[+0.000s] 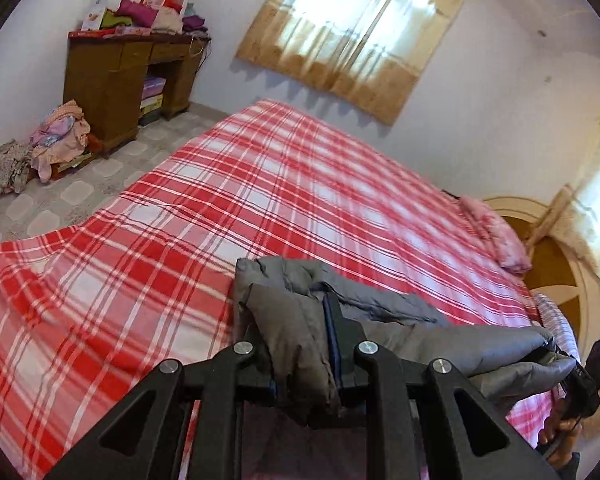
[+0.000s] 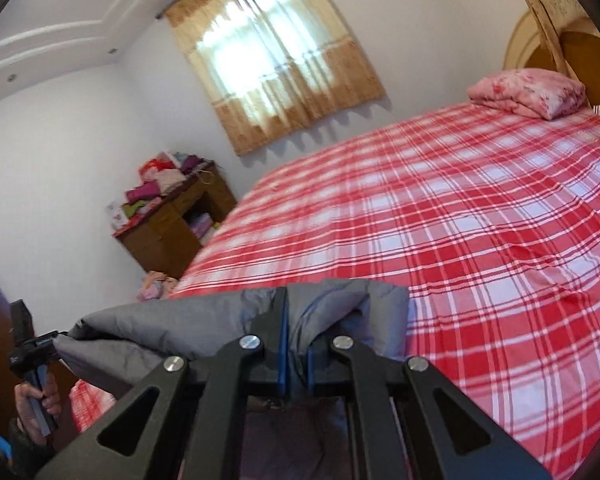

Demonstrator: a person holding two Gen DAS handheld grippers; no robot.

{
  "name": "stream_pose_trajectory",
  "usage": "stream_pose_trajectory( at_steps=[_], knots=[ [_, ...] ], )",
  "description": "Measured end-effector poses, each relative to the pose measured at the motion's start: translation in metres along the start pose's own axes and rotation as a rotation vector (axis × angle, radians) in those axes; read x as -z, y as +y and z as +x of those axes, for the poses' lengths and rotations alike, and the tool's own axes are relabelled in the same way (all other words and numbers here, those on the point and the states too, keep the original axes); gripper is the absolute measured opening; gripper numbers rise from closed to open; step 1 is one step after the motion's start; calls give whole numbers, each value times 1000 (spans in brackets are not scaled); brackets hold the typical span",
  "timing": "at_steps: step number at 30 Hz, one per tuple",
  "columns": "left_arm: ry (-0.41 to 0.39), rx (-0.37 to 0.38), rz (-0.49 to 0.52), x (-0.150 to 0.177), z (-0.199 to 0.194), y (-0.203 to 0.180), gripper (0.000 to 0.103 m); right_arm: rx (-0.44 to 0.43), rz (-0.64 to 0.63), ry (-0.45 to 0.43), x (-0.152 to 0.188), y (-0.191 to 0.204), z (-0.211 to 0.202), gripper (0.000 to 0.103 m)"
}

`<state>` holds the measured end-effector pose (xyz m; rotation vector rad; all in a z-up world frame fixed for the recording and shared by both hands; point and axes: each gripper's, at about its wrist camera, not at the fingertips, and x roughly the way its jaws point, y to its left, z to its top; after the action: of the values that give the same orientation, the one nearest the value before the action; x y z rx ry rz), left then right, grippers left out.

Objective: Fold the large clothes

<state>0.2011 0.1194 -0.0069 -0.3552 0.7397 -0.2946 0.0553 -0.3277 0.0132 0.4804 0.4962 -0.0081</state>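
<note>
A grey padded garment (image 1: 384, 308) is held up above the near edge of the bed, stretched between both grippers. My left gripper (image 1: 300, 312) is shut on one end of it, with fabric bunched between the fingers. My right gripper (image 2: 298, 312) is shut on the other end of the grey garment (image 2: 172, 324). Each gripper shows at the edge of the other's view, the right gripper (image 1: 580, 376) low on the right and the left gripper (image 2: 32, 348) low on the left. The rest of the garment hangs below the views, hidden.
A bed with a red and white plaid sheet (image 1: 260, 184) fills the middle. A folded pink blanket (image 2: 528, 92) lies by the wooden headboard (image 1: 556, 256). A wooden desk (image 1: 116, 80) piled with clothes stands at the far wall, with a clothes heap (image 1: 56, 144) on the floor.
</note>
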Motion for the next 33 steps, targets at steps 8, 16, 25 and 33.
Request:
stream_pose_trajectory(
  at_steps=[8, 16, 25, 33],
  knots=[
    [66, -94, -44, -26, 102, 11, 18, 102, 51, 54, -9, -34, 95, 9],
    [115, -197, -27, -22, 181, 20, 19, 229, 51, 104, 13, -59, 165, 10],
    [168, 24, -227, -17, 206, 64, 30, 204, 138, 144, 34, -88, 193, 19],
    [32, 37, -323, -39, 147, 91, 66, 189, 149, 138, 35, -85, 187, 28]
  ],
)
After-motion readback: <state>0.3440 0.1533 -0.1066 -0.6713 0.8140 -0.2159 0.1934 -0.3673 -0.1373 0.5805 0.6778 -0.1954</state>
